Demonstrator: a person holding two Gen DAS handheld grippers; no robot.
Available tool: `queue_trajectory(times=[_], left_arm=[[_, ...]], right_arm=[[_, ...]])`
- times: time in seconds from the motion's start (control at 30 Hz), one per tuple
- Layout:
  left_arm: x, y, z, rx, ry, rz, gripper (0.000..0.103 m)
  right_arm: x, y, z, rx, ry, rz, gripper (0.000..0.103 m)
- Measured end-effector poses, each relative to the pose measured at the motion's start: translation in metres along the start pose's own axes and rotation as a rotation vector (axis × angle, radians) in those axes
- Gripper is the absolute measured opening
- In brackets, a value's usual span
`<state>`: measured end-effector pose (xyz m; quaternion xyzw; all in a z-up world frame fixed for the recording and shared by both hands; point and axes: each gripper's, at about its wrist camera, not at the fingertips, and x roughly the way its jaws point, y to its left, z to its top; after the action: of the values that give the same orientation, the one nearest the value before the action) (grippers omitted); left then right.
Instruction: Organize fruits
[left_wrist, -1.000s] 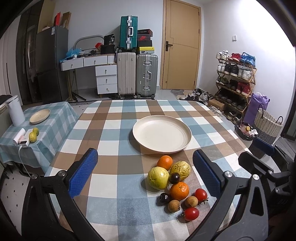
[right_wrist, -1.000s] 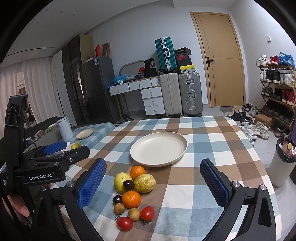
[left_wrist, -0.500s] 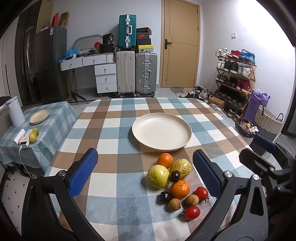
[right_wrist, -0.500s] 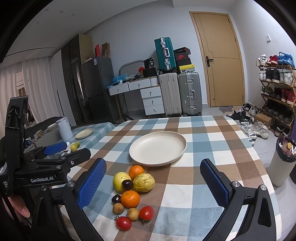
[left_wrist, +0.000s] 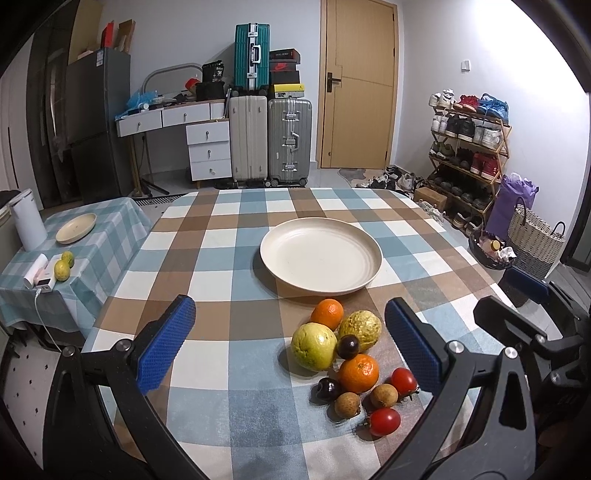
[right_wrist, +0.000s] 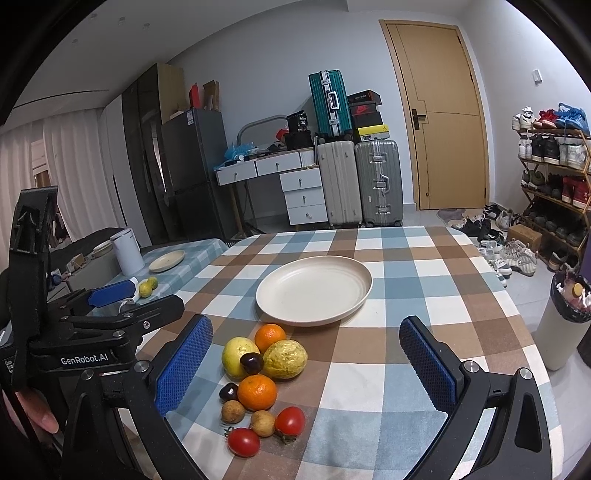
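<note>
Both claws, left (left_wrist: 290, 341) and right (right_wrist: 306, 360), hang spread wide and empty above the bench (left_wrist: 207, 258), so take the nearest tomato (right_wrist: 243, 441) from the fruit pile beside the bare plate (right_wrist: 314, 291), squeezing gently.

Your checked tablecloth (left_wrist: 207, 258) carries an empty cream plate (left_wrist: 320, 254) at the far middle. A fruit cluster (left_wrist: 345, 354) sits just nearer you.

Left claw (left_wrist: 290, 343), right claw (right_wrist: 306, 365); both agape
</note>
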<state>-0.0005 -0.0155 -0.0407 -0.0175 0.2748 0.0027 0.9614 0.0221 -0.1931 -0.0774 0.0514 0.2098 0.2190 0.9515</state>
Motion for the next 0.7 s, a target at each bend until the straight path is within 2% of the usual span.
queue_trajectory(times=[0.5, 0.7], left_arm=[[0.041, 0.01, -0.001, -0.002, 0.058, 0.001, 0.102], [0.065, 0.024, -0.002, -0.027, 0.076, 0.001, 0.102]], right_arm=[[0.029, -0.014, -0.006, 0.032, 0.06, 0.037, 0.103], [0.058, -0.022, -0.009, 0.069, 0.121, 0.112, 0.103]])
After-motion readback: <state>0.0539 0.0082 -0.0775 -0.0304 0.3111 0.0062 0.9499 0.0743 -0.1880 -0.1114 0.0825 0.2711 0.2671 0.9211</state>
